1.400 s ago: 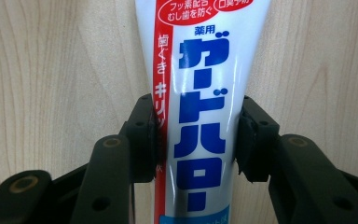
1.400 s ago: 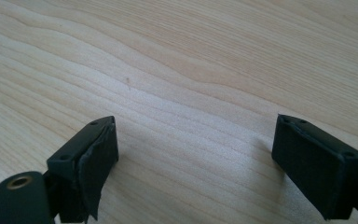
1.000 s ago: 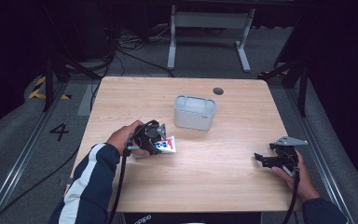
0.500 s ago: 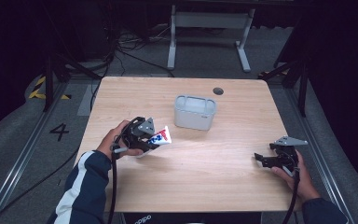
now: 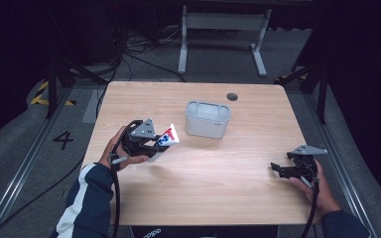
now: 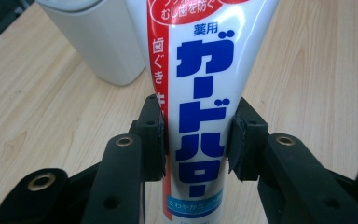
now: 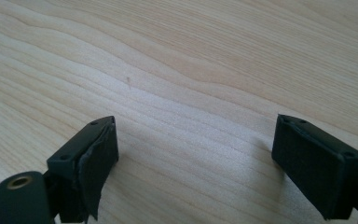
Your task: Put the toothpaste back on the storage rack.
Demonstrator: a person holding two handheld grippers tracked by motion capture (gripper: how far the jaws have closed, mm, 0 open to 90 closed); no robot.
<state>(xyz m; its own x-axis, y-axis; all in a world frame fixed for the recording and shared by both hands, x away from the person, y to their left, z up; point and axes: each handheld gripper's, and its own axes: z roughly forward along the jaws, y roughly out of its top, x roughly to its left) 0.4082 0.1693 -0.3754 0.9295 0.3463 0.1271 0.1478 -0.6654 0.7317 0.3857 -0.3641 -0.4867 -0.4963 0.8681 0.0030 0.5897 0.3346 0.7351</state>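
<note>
A white toothpaste tube (image 6: 200, 84) with red and blue print sits between the pads of my left gripper (image 6: 196, 140), which is shut on it. In the high view the tube (image 5: 167, 137) is lifted off the wooden table (image 5: 218, 188) and points toward a pale grey rectangular bin (image 5: 207, 119); my left gripper (image 5: 155, 145) holds it at the table's left. That bin (image 6: 98, 37) stands just beyond the tube in the left gripper view. My right gripper (image 5: 278, 168) rests near the table's right edge, its jaws wide apart over bare wood (image 7: 191, 93) with nothing between them.
A small dark round hole (image 5: 232, 96) marks the table's far side. Beyond the table stand a metal frame (image 5: 223, 29) and cables on the dark floor. Open wood lies between the two grippers.
My left gripper has lifted the toothpaste tube and carried it a little left and up off the table. The right gripper has stayed put.
</note>
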